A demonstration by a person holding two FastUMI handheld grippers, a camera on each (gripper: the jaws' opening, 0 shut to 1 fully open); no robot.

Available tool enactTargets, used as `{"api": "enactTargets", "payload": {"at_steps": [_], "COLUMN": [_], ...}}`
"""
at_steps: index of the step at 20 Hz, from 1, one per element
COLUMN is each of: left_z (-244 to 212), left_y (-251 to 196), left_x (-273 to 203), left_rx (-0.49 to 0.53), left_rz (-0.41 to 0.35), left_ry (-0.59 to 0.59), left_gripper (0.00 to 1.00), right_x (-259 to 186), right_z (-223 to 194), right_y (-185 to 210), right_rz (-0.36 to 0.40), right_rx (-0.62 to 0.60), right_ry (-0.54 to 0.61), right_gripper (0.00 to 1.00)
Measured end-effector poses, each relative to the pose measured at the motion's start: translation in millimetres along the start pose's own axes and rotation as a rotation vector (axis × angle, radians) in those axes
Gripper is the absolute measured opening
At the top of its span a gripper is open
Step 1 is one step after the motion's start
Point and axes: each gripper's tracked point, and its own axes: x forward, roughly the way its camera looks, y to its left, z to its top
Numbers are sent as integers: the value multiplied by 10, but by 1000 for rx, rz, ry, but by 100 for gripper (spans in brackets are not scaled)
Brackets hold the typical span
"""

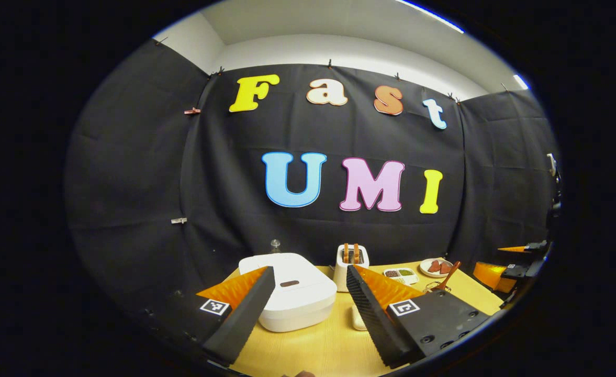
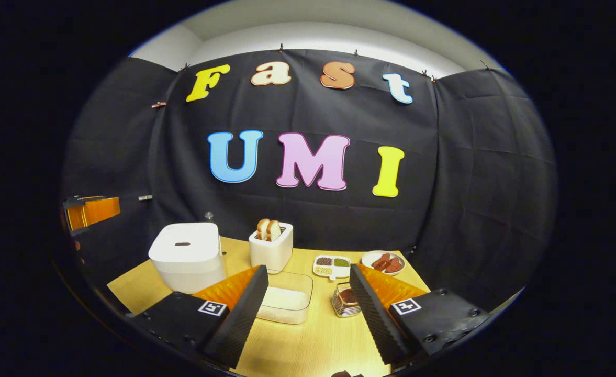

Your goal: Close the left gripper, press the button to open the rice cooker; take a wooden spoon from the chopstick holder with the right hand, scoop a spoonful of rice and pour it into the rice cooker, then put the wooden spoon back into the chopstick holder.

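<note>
Both the left gripper (image 1: 310, 293) and right gripper (image 2: 308, 298) are hovering wide open, holding nothing; the rice cooker (image 2: 187, 256), lid shut, is sitting at ten o'clock, within the left's reach.

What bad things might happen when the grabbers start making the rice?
1. The left gripper is open; unless it shuts first, its fingers may straddle the small button on the rice cooker.
2. The rice container sits beside the chopstick holder, so lifting the wooden spoon might knock either.
</note>
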Motion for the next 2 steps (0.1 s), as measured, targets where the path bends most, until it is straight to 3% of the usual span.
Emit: {"api": "enactTargets", "payload": {"at_steps": [2], "left_z": [-15], "left_y": [-13], "left_x": [59], "left_rx": [8], "left_rz": [-2], "left_ry": [-5], "left_gripper": [95], "right_x": [3], "right_z": [-74], "right_y": [47], "right_rz": [-20], "right_rx": [18], "right_ry": [37], "right_gripper": [98]}}
